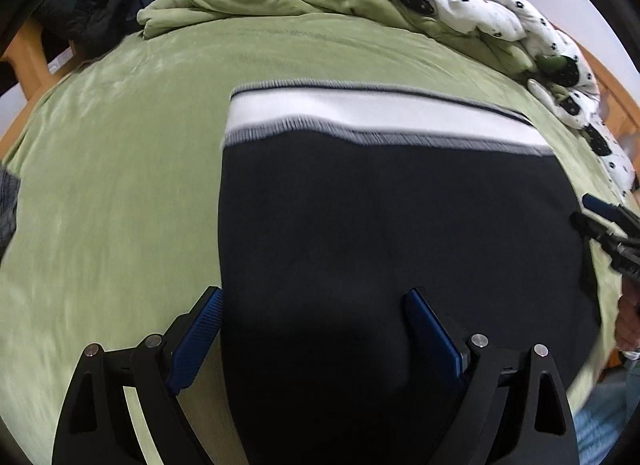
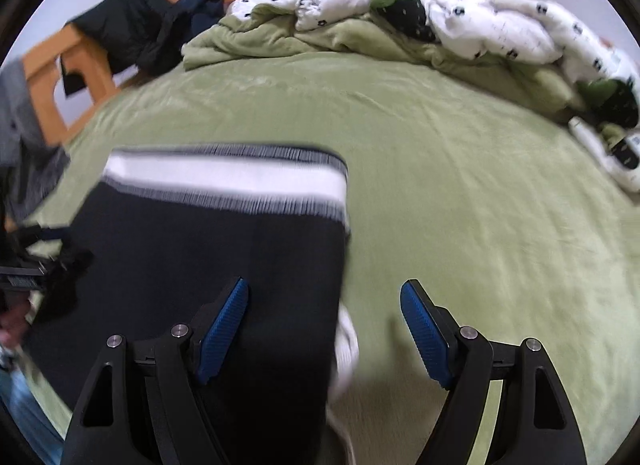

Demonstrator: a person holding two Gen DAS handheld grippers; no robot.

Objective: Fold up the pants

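Observation:
Black pants (image 1: 380,233) with a white and grey waistband (image 1: 360,113) lie flat on the green bed cover (image 1: 120,185). They also show in the right wrist view (image 2: 200,245). My left gripper (image 1: 314,297) is open, just above the pants' near left edge, holding nothing. My right gripper (image 2: 324,293) is open above the pants' near right edge, where a white inner layer (image 2: 346,341) peeks out. The right gripper also shows at the right edge of the left wrist view (image 1: 612,233). The left gripper shows at the left edge of the right wrist view (image 2: 36,265).
A rumpled white and green flowered quilt (image 2: 460,17) lies along the far side of the bed. Dark clothes (image 2: 136,29) hang over a wooden chair (image 2: 48,77) at the back left. A white remote (image 2: 608,153) lies at the bed's right.

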